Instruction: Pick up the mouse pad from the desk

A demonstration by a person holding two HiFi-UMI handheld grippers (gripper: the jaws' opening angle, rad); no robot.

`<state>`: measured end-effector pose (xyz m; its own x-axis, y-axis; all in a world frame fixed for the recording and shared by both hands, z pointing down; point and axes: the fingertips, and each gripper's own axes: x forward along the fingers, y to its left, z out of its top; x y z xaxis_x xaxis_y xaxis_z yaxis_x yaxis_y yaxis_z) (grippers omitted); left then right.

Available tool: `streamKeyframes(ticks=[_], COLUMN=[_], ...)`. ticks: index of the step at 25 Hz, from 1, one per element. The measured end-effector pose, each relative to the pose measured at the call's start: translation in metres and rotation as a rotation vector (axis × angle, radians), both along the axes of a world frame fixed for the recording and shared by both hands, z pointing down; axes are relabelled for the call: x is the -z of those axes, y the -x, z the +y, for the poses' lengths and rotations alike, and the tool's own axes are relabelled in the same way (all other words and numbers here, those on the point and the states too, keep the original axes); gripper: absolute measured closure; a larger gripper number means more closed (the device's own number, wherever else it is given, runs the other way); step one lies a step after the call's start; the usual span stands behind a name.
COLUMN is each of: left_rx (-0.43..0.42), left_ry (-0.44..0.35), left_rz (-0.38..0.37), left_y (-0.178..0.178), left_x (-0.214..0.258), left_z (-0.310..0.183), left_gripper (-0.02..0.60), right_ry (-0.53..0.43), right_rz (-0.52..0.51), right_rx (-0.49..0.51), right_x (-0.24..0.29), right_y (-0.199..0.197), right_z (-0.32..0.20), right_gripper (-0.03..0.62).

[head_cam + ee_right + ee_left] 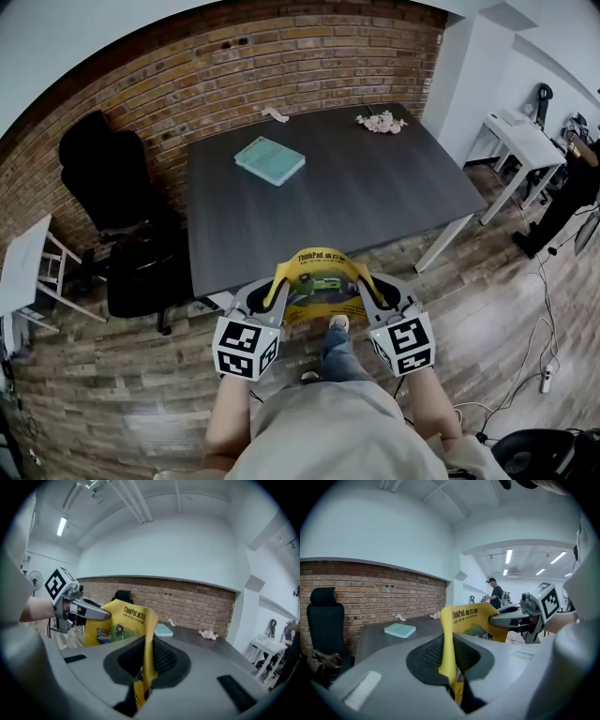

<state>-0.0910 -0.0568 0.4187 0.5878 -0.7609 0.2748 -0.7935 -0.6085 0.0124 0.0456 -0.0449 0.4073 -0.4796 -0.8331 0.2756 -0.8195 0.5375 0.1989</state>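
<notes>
Head view: the yellow mouse pad [317, 281] is off the counter [356, 197], held in the air just in front of its near edge and above the wooden floor [122, 403]. It bows upward in an arch between the 2 tongs. The left tongs [274, 286] pinch its left edge and the right tongs [366, 284] pinch its right edge. On the dark counter lie a teal notebook [270, 160] toward the back left, a crumpled scrap of white paper [276, 114] at the far edge, and a small bunch of pink flowers [381, 122] at the far right corner. A black office chair [122, 216] stands to the counter's left, against the brick wall.

Left gripper view: the left tongs [451, 667] are nearly closed, with 1 edge of the mouse pad [464, 618] clamped upright between the black pads. The pad curves away to the right, where the right tongs [506, 619] grip its other side. Beyond it are the counter [379, 639] with the notebook [399, 630], and a person [494, 595] stands far back in the room.

Right gripper view: the right tongs [147, 663] are likewise almost closed on the pad's edge. The mouse pad [122, 625] arches left to the left tongs [101, 614], showing ThinkPad lettering. Behind it the notebook [163, 630] and the flowers [207, 634] rest on the counter [201, 641].
</notes>
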Motion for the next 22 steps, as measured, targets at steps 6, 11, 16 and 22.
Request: streamKeyframes(ticks=[6,11,16,22], left_rx=[-0.011,-0.014,-0.020,-0.022], left_ry=[0.005,0.001,0.004,0.008], left_rz=[-0.002,-0.002,-0.003,-0.003], left_y=[-0.001,-0.002,-0.003,-0.005], left_x=[-0.002,-0.002,-0.003,-0.004], left_z=[-0.001,-0.002,-0.009,-0.018], left_gripper=[0.554,0.554,0.554,0.554], right_ry=[0.003,0.003,0.004,0.006], right_rz=[-0.003,-0.009,-0.010,-0.015], right_rx=[-0.004,-0.006,-0.011,-0.017], right_x=[-0.001,-0.002,-0.002,-0.002], right_y=[-0.001,-0.001,-0.003,-0.006], right_z=[-0.001,-0.003,-0.012,-0.023], right_gripper=[0.571,0.571,0.571,0.571])
